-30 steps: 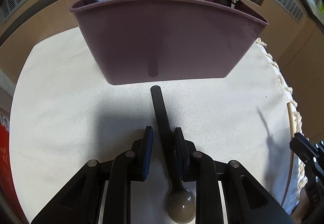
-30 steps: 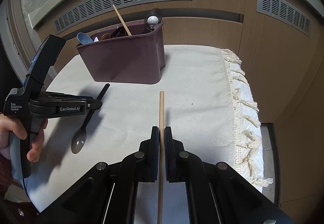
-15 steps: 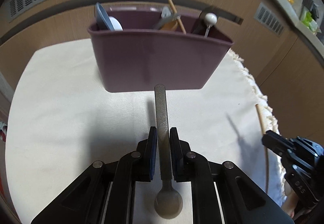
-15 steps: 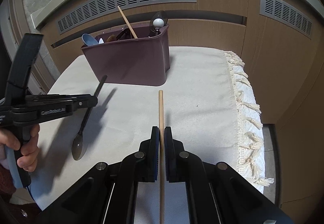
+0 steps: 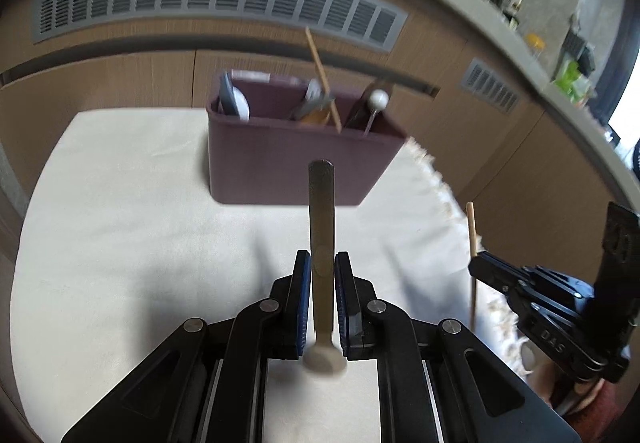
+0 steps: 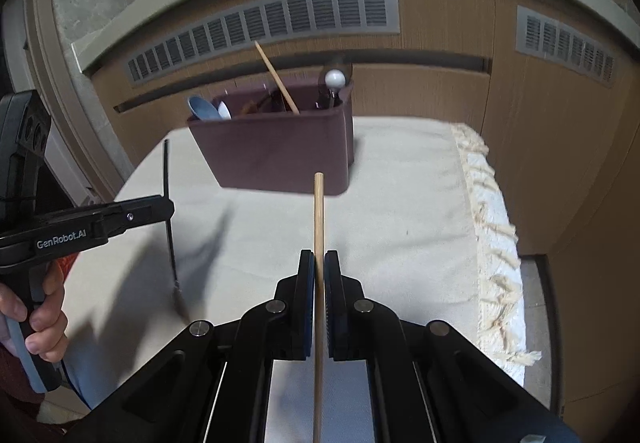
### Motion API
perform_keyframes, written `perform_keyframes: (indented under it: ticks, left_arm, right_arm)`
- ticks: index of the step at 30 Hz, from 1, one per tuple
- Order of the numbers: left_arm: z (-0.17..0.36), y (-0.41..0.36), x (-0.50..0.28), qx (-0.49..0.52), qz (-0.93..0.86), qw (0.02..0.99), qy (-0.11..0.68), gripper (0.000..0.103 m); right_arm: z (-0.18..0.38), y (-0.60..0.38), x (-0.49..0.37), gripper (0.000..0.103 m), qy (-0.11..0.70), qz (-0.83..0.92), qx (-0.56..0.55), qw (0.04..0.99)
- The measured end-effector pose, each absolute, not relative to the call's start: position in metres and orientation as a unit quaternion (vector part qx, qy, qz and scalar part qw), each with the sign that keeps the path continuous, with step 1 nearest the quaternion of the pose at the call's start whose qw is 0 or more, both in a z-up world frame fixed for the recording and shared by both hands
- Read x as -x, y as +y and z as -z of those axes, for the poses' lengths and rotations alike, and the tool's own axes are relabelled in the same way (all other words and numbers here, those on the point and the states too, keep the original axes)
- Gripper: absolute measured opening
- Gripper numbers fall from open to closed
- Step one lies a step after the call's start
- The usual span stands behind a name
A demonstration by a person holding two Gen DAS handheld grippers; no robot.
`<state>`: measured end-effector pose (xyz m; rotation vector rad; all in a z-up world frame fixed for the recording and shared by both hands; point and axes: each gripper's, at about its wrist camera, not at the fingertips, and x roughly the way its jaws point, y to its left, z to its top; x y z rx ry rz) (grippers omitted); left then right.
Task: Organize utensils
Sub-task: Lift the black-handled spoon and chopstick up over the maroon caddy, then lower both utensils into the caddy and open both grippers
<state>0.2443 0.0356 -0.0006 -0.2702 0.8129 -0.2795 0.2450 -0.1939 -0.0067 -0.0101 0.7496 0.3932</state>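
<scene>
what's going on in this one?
A person is sorting utensils with a handheld tool in each hand. The left tool is shut on a dark spoon, bowl end back toward the camera, held up off the cloth-covered table. The right tool is shut on a wooden chopstick. Both point toward the maroon utensil bin, which already holds another chopstick, spoons and other utensils. Neither piece is in the bin yet.
</scene>
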Motion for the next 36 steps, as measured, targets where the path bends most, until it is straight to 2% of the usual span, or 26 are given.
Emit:
perform_keyframes:
  ticks: [4,10,15,21,36]
  left_arm:
    - [-0.062,0.044,-0.235,0.132,0.154,0.926,0.318,0.012]
    - [-0.171,0.055,-0.224,0.096,0.168,0.962,0.190,0.012]
    - [-0.204,0.064,-0.249,0.066,0.145,0.979,0.127,0.012]
    - [-0.172,0.078,-0.303,0.082,0.137,0.974,0.159,0.012]
    - [-0.044,0.068,-0.377,0.105,0.135,0.938,0.301,0.012]
  right_arm:
    - [-0.042,-0.192,-0.237,0.004,0.297,-0.205,-0.001,0.933]
    - [-0.153,-0.190,-0.235,0.004,0.153,-0.219,0.006,0.964]
    - [-0.212,-0.176,-0.257,0.004,0.084,-0.211,0.028,0.974]
    - [-0.208,-0.160,-0.301,0.004,0.106,-0.208,0.036,0.972]
    - [-0.112,-0.141,-0.375,0.004,0.211,-0.209,0.032,0.954]
